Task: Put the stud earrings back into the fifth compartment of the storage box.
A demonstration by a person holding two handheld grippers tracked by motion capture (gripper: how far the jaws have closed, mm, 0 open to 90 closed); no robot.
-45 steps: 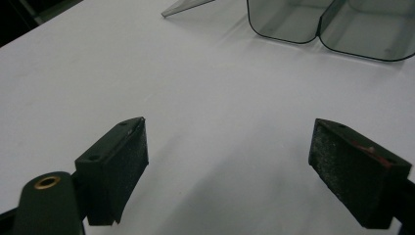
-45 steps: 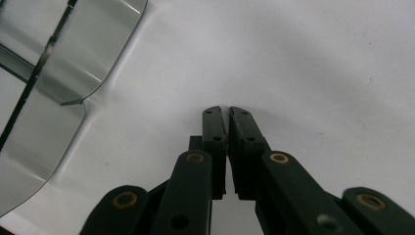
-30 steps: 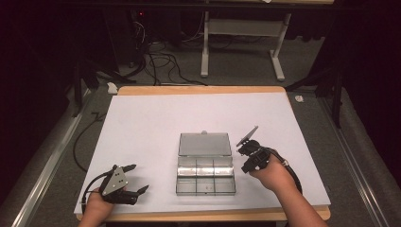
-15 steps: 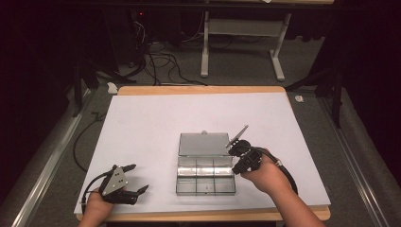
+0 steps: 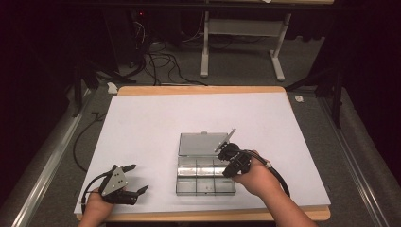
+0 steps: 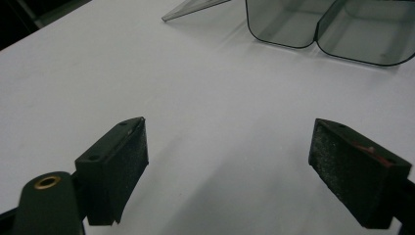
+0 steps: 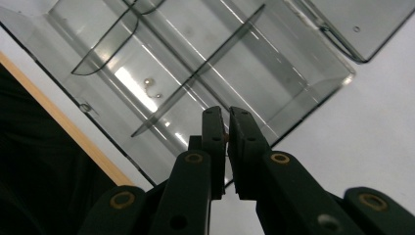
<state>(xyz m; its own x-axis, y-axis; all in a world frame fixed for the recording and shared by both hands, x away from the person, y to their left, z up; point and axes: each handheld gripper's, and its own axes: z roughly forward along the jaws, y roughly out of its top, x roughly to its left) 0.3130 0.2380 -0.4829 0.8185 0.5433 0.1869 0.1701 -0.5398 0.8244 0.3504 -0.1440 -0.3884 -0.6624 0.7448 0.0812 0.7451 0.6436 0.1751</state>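
High view: clear box (image 5: 205, 176), lid open, mid-table (image 5: 156, 123); right gripper (image 5: 230, 160) above its right edge. Right gripper view: jaws nearly together, a tiny item pinched between them; small beads (image 7: 149, 82) in one compartment. Left gripper (image 6: 227, 166): jaws apart, empty.

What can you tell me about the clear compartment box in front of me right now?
The clear compartment box looks like smoky transparent plastic, split by thin dividers into small compartments. Its hinged lid lies open flat on the white table cover, on the far side of the tray. In the right gripper view two tiny pale beads sit in one compartment. The right tongs hang shut over its right end; whether they touch it I cannot tell.
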